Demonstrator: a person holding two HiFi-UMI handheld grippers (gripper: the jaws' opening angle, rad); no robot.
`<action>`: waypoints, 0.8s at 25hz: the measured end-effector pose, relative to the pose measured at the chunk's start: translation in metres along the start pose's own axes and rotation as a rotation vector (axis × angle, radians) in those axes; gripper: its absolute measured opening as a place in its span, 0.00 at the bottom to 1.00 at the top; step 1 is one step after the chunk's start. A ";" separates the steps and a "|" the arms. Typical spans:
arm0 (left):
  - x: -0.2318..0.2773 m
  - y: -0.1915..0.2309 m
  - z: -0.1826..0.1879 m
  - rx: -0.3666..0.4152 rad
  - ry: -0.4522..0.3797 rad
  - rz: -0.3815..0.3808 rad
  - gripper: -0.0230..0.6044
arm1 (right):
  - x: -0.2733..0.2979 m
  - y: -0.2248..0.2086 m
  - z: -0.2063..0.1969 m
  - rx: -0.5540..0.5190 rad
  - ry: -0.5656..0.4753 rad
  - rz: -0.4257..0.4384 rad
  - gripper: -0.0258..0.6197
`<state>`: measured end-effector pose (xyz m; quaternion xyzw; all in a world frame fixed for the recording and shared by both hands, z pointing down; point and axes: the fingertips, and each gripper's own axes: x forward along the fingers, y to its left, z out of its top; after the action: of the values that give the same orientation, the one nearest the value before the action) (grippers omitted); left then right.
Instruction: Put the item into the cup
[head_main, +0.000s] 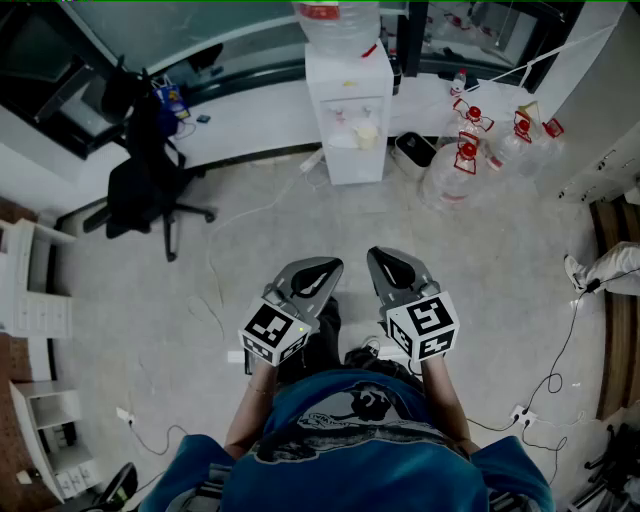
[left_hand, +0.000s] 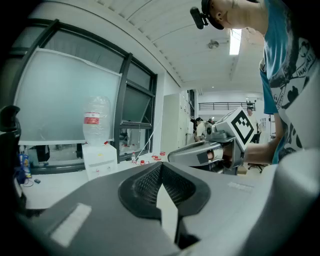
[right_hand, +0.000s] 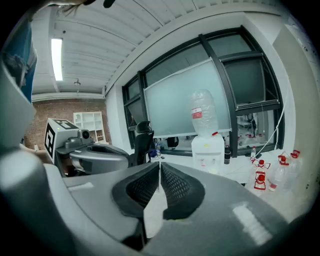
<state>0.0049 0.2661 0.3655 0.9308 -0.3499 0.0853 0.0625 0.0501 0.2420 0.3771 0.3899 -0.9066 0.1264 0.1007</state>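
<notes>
No cup or item shows in any view. I hold both grippers side by side in front of my chest, pointing out over the grey floor. My left gripper (head_main: 325, 268) has its jaws shut with nothing between them; its meshed pads (left_hand: 150, 182) meet at the tip. Beside it, my right gripper (head_main: 385, 258) is likewise shut and empty, pads (right_hand: 172, 185) together. Each gripper view catches the other gripper off to one side: the right gripper (left_hand: 172, 156) in the left gripper view, the left gripper (right_hand: 125, 156) in the right gripper view.
A white water dispenser (head_main: 347, 110) with a bottle on top stands straight ahead against a long white counter (head_main: 250, 120). A black office chair (head_main: 145, 185) is at the left, large water bottles (head_main: 455, 165) at the right. White shelves (head_main: 40, 300) and floor cables (head_main: 560, 370) flank me.
</notes>
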 end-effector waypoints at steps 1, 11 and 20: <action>0.001 0.007 -0.002 -0.003 0.004 -0.004 0.06 | 0.006 -0.001 0.001 0.009 -0.002 -0.004 0.06; 0.025 0.075 -0.017 -0.028 0.083 -0.111 0.06 | 0.081 -0.019 0.013 0.111 -0.007 -0.044 0.06; 0.031 0.177 0.002 -0.036 0.059 -0.231 0.06 | 0.172 -0.038 0.044 0.155 -0.011 -0.163 0.06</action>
<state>-0.0893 0.1132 0.3800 0.9607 -0.2398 0.0986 0.0990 -0.0423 0.0859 0.3895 0.4697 -0.8599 0.1853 0.0750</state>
